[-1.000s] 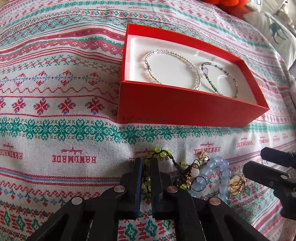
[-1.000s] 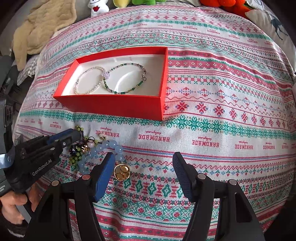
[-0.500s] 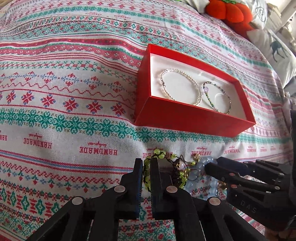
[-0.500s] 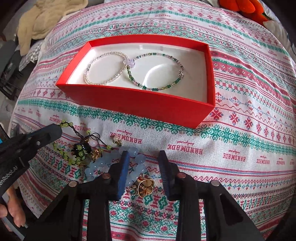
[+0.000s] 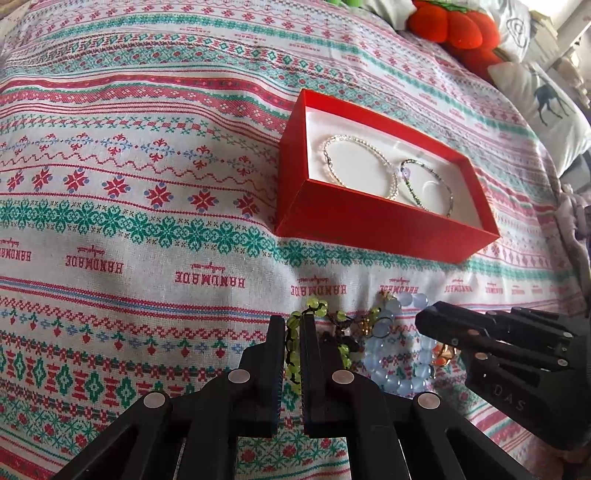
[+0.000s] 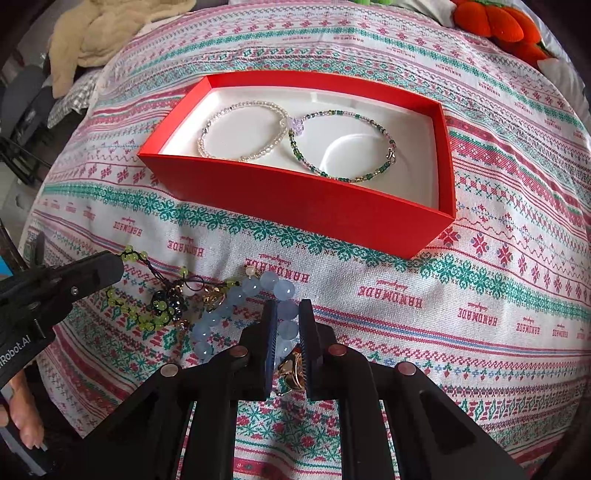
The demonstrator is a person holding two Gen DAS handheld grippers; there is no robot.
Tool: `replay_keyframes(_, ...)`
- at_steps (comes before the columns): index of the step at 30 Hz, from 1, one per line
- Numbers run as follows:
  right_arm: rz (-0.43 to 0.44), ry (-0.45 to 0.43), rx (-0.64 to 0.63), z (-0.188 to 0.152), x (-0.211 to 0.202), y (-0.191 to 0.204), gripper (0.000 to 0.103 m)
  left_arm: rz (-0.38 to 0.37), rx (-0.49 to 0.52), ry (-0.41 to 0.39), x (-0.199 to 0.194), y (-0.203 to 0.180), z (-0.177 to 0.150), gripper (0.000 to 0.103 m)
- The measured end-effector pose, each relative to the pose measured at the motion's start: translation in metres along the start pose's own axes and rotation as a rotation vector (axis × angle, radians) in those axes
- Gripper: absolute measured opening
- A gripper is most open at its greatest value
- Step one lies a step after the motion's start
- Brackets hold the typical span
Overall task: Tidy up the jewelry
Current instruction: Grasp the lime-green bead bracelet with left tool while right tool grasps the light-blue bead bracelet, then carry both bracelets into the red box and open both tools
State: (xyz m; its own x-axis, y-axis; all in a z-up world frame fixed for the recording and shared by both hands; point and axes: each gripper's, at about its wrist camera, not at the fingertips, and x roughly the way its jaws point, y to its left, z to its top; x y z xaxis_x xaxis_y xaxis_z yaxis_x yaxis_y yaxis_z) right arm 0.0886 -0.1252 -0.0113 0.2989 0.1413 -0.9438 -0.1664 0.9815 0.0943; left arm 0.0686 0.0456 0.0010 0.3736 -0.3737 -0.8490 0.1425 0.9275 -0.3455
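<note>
A red box (image 5: pixel 373 225) (image 6: pixel 295 199) with white lining holds a clear beaded bracelet (image 5: pixel 360 166) (image 6: pixel 240 129) and a green beaded bracelet (image 5: pixel 428 186) (image 6: pixel 343 144). In front of it on the cloth lies a tangle: a green bead bracelet (image 5: pixel 291 347) (image 6: pixel 133 314), a pale blue bead bracelet (image 5: pixel 399 369) (image 6: pixel 258 291) and a gold ring (image 5: pixel 443 354) (image 6: pixel 291 369). My left gripper (image 5: pixel 293 328) is shut on the green bead bracelet. My right gripper (image 6: pixel 288 314) (image 5: pixel 424 321) is shut on the pale blue bead bracelet, with the gold ring between its fingers near the base.
The patterned "HANDMADE" cloth (image 5: pixel 147 184) covers a bed. An orange plush (image 5: pixel 461 33) (image 6: pixel 498 26) and a deer pillow (image 5: pixel 546 103) lie at the far right. A beige blanket (image 6: pixel 103 33) lies at the far left.
My right gripper has closed from wide open onto the blue bracelet. My left gripper stays shut on the green beads and has pulled back, so the box looks farther away.
</note>
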Motion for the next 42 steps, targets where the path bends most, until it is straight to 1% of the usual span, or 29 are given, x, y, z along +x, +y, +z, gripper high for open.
replay_keyframes(4,0.03,-0.037,-0.001,-0.005,-0.02,0.003,0.012,-0.017,0.015,-0.018,-0.014,-0.006,-0.001,0.002)
replay_keyframes(10,0.073,-0.102,-0.002,-0.01,-0.051,0.005,0.012,-0.043,0.063,-0.071,-0.039,-0.026,0.005,0.002)
replay_keyframes(13,0.071,-0.139,-0.011,-0.013,-0.066,0.009,0.012,-0.053,0.079,-0.108,-0.052,-0.037,0.01,0.002)
replay_keyframes(18,0.07,-0.21,-0.008,-0.014,-0.094,0.002,0.012,-0.073,0.098,-0.15,-0.067,-0.052,0.019,0.002)
replay_keyframes(28,0.065,-0.276,0.07,0.001,-0.114,-0.021,0.012,-0.089,0.122,-0.178,-0.06,-0.086,0.047,0.002)
replay_keyframes(33,0.052,-0.322,0.1,0.011,-0.124,-0.032,0.013,-0.125,0.123,-0.197,-0.051,-0.1,0.066,0.002)
replay_keyframes(36,0.059,-0.342,0.136,0.017,-0.126,-0.044,0.013,-0.132,0.106,-0.198,-0.042,-0.105,0.075,0.002)
replay_keyframes(42,0.056,-0.373,0.198,0.025,-0.13,-0.064,0.013,-0.132,0.083,-0.199,-0.02,-0.103,0.085,0.002)
